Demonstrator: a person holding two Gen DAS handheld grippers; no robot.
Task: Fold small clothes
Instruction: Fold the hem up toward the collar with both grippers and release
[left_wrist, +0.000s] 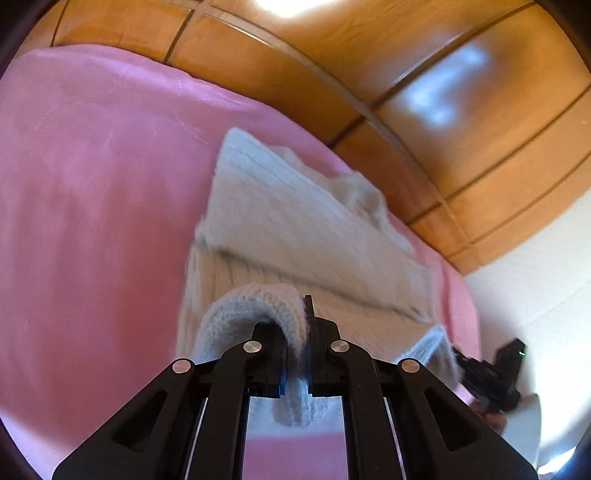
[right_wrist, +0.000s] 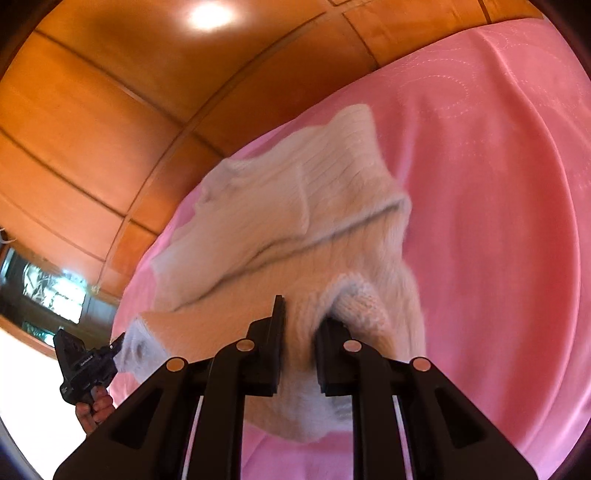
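The left claw is pinched tight on one edge of a fluffy white sweater. The right claw is clamped on a thick bunch of the same sweater's other edge. Both held edges are lifted. The rest of the sweater stretches away from the claws and lies on the pink bed cover. Behind the bed are orange wooden panels.
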